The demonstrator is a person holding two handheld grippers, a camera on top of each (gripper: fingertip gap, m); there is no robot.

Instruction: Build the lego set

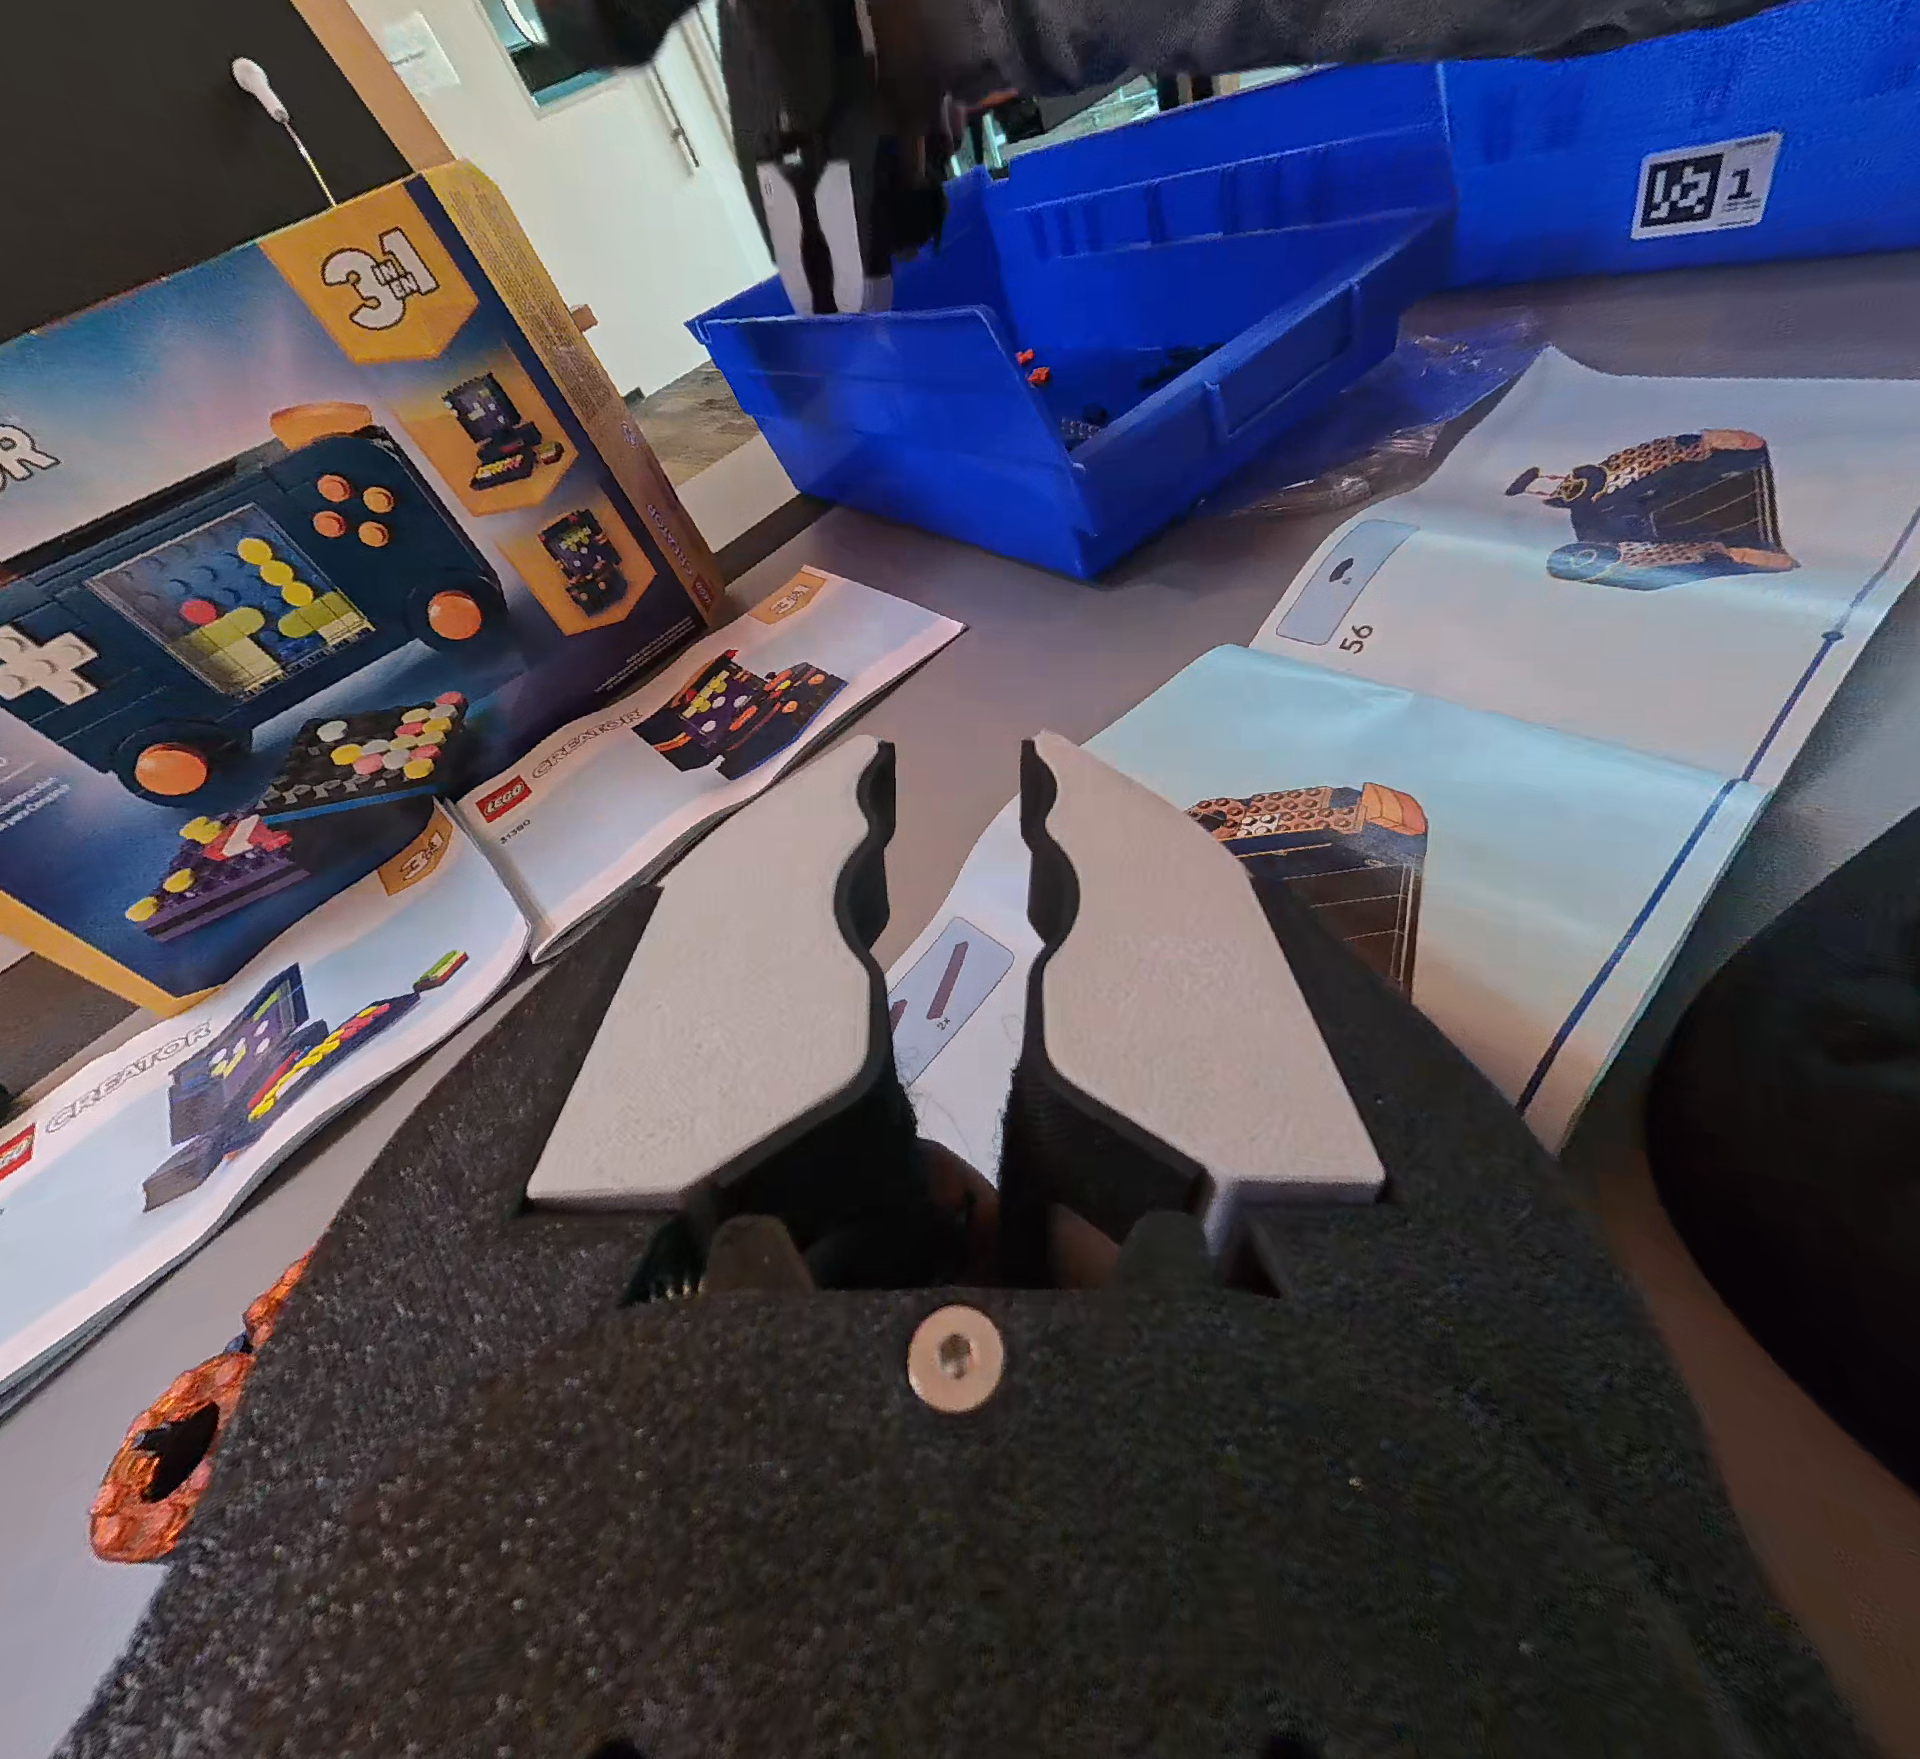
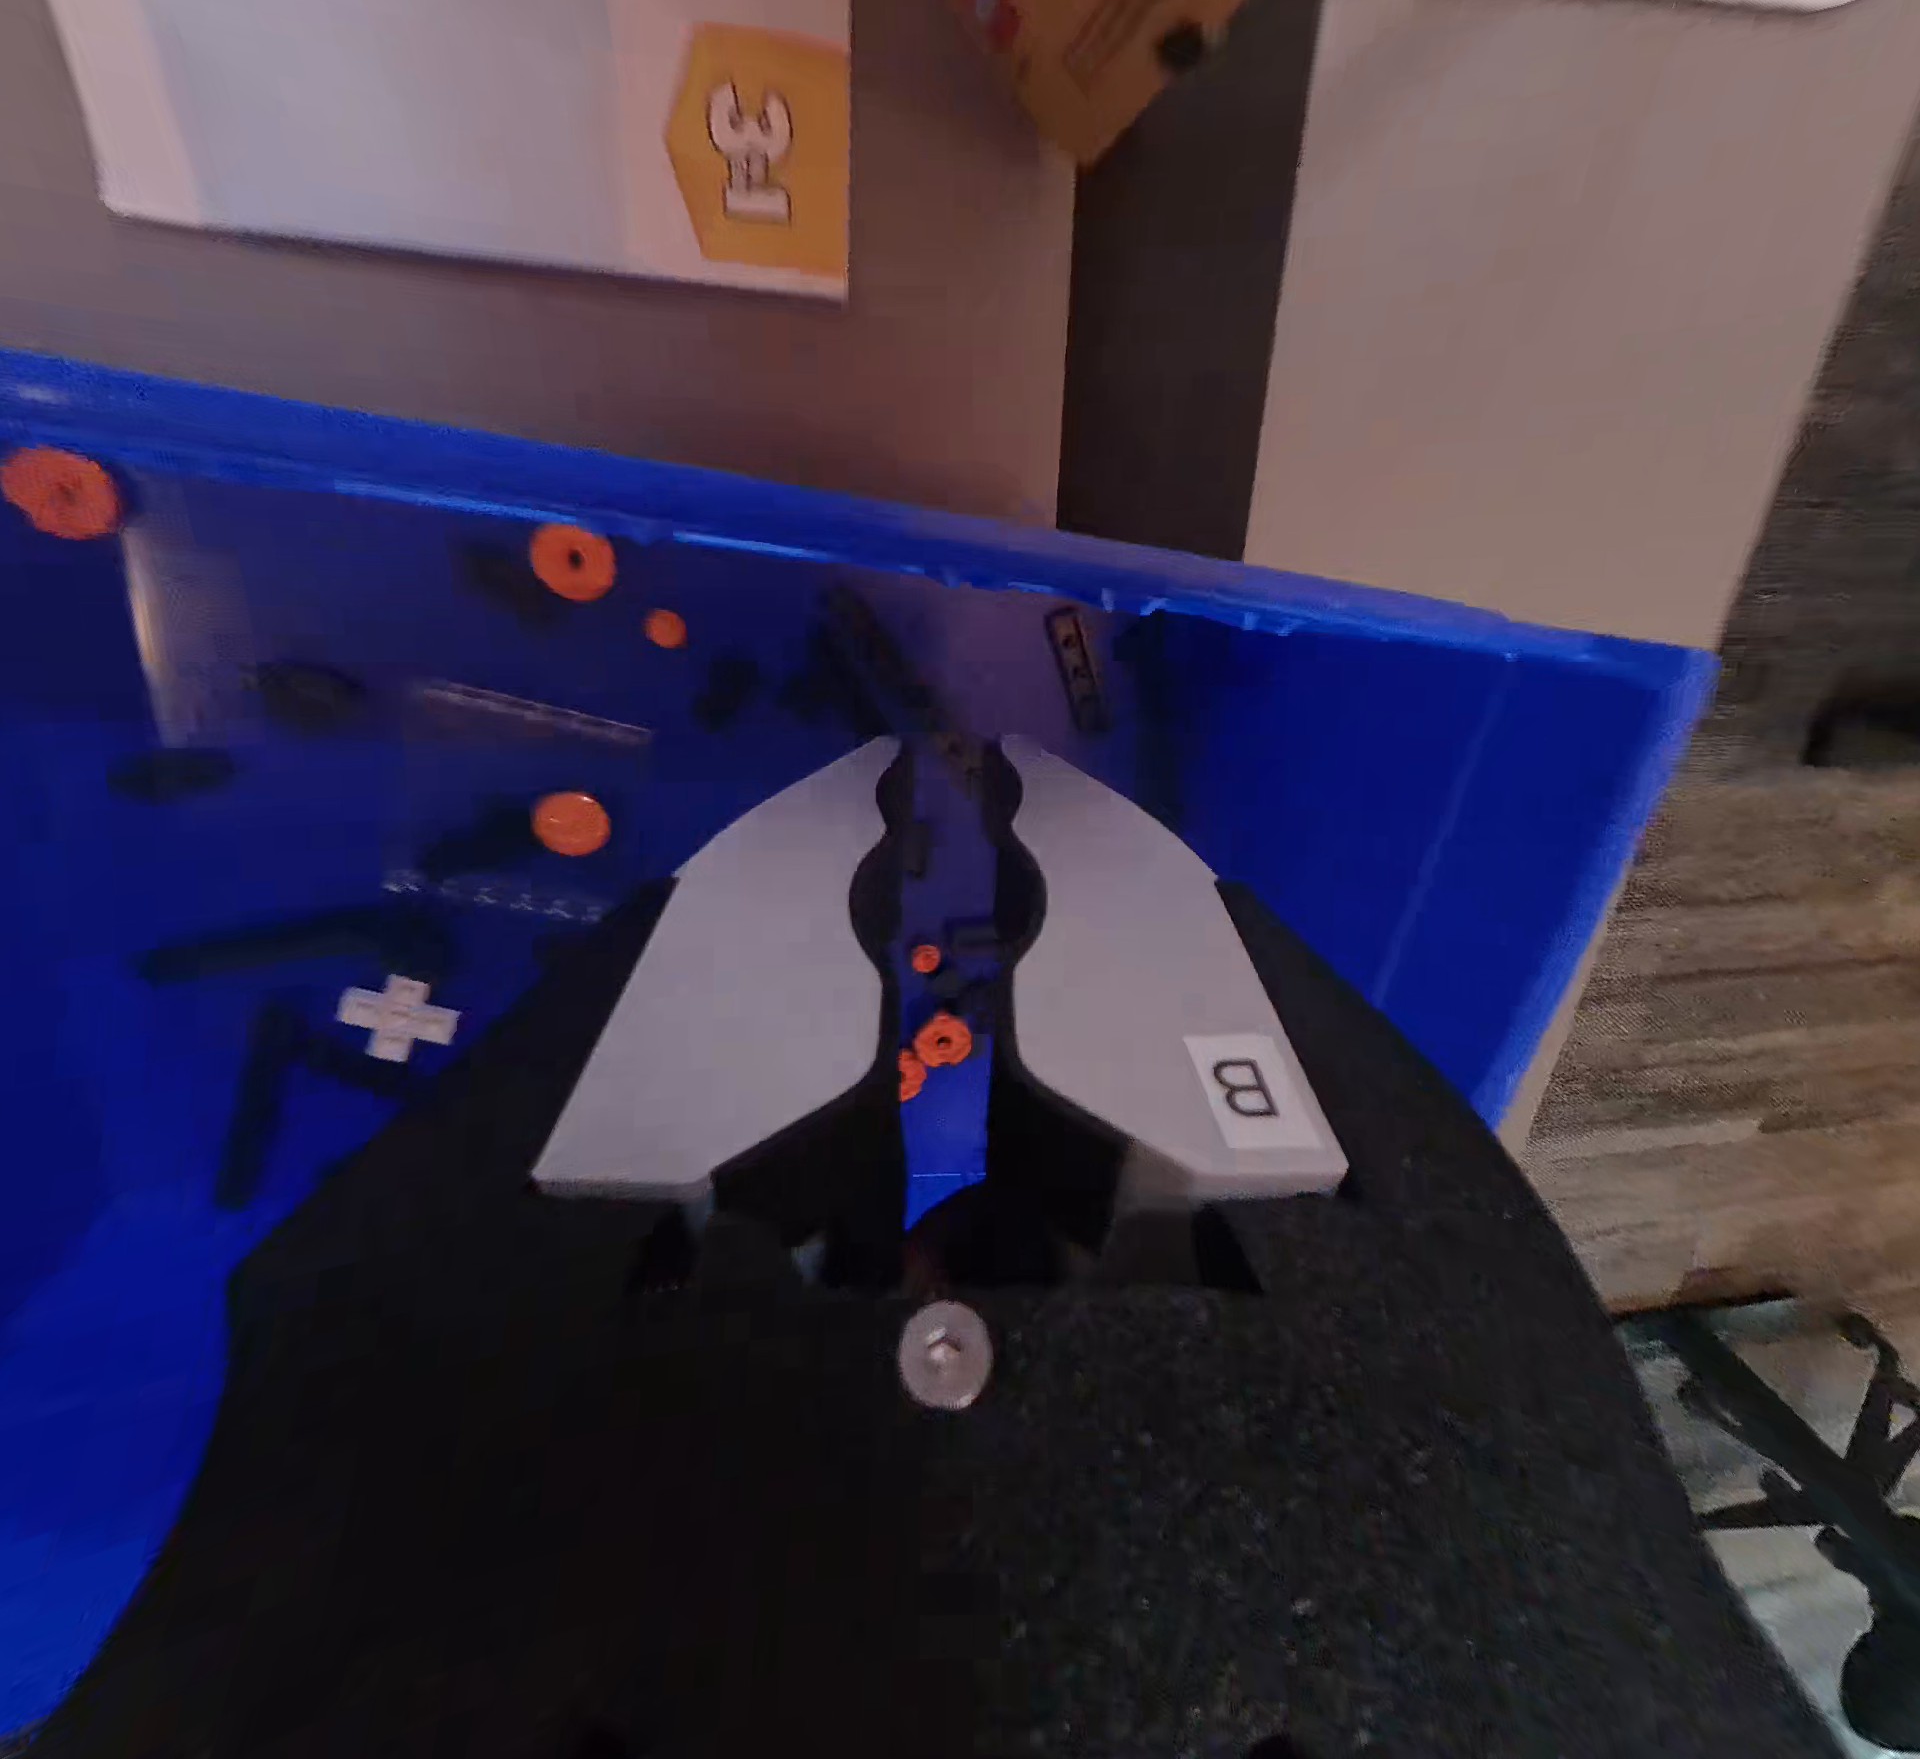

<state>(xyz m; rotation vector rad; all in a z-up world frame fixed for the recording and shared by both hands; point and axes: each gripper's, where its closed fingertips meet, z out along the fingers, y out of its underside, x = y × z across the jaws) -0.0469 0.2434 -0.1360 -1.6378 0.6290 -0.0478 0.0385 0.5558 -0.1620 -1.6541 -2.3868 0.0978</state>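
Observation:
My left gripper [image 1: 956, 753] is open and empty, low over the grey table [image 1: 997, 670] between a closed booklet [image 1: 707, 743] and an open instruction booklet [image 1: 1507, 670]. My right gripper [image 2: 951, 748] is down inside a blue bin [image 2: 1351, 774]. Its jaws are narrow around the end of a long black strip [image 2: 883, 660]. Blue bin floor shows between the left pad and the strip. The left wrist view shows that gripper [image 1: 831, 255] dipping into the bin [image 1: 935, 421], held by a sleeved arm. Orange round pieces [image 2: 571, 561] and a white cross piece [image 2: 398, 1013] lie in the bin.
A toy brick set box [image 1: 312, 514] stands at the left, with another booklet [image 1: 260, 1086] in front of it. A second blue bin [image 1: 1662, 182] with a square tag stands at the back right. An orange see-through piece [image 1: 156, 1470] lies by my left gripper's body. Across from one pair of fingers to the other is roughly 35 cm.

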